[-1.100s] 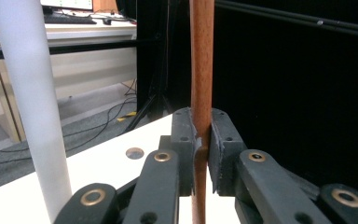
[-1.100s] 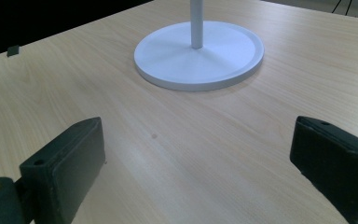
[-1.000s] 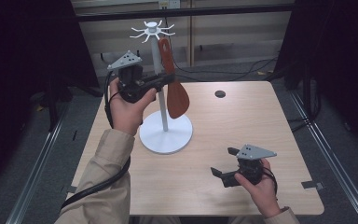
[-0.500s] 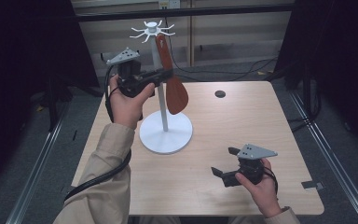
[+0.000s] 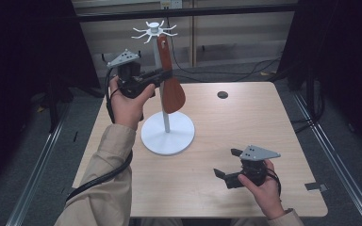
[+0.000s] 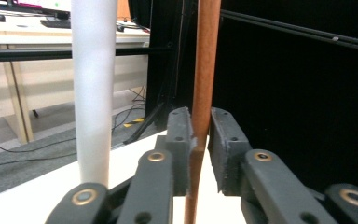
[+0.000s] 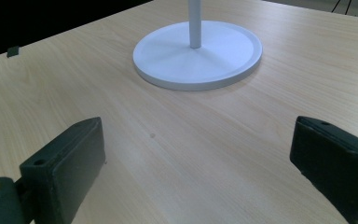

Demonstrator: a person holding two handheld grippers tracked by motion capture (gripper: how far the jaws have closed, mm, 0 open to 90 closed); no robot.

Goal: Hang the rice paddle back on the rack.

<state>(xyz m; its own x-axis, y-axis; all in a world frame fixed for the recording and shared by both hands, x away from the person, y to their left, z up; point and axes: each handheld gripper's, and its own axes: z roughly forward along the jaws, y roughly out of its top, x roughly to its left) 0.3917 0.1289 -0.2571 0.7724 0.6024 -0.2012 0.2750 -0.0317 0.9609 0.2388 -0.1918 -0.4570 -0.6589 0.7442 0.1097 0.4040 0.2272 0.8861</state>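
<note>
Compared with the frame 1 second earlier, the left tool [image 5: 162, 75] and the brown wooden spatula [image 5: 168, 80] sit higher along the white metal stand [image 5: 167, 136]: the spatula's handle top is now level with the stand's ring of small white hooks [image 5: 153, 31]. The right tool [image 5: 226, 165] has not shifted.

The left tool's jaws have just been opening. In the left gripper view the spatula handle [image 6: 204, 70] stands between the 2 black pads [image 6: 179, 140]; the left pad touches the wood, while a narrow gap shows at the right pad. The spatula hangs upright just beside the stand's white pole [image 6: 91, 88], blade down, above the round base.

The right tool rests low over the light wood-grain bench [image 5: 273, 117], jaws wide apart with nothing between them. In the right gripper view the stand's disc base [image 7: 198, 53] lies ahead of it, well apart.

Materials: the spatula is smooth reddish-brown wood with a slim straight handle and a broad rounded blade. The stand is matt white, a thin cylindrical pole on a flat circular base. A small dark round disc [image 5: 222, 94] lies at the bench's far side.
</note>
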